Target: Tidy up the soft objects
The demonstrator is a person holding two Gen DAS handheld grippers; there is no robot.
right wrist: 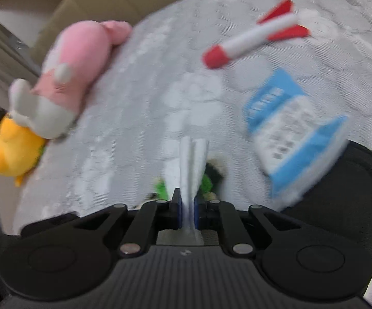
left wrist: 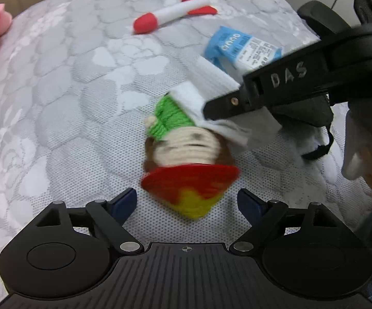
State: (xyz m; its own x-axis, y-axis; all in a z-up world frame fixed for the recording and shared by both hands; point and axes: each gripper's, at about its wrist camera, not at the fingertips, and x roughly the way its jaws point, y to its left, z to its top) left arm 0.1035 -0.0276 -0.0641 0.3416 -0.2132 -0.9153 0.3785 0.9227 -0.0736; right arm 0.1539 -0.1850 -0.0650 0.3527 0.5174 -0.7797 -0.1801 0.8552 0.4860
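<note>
A knitted yarn doll (left wrist: 186,154) in green, cream, brown, red and yellow lies on the patterned grey bedcover (left wrist: 57,90). My left gripper (left wrist: 187,200) is open, its blue-padded fingers on either side of the doll's red and yellow end and not touching it. My right gripper (left wrist: 211,108) comes in from the right, just over the doll's green end. It is shut on a folded white felt cloth (left wrist: 188,95). In the right wrist view the cloth (right wrist: 192,164) stands upright between the shut right gripper (right wrist: 187,213) fingers. A bit of the green doll (right wrist: 206,182) shows below.
A red and white rocket plush (left wrist: 173,10) and a blue and white packet (left wrist: 240,49) lie farther back. A pink plush (right wrist: 67,67) and a yellow plush (right wrist: 13,149) rest at the bed's left edge beside a cardboard box (right wrist: 103,0). A black chair (right wrist: 353,193) stands at the right.
</note>
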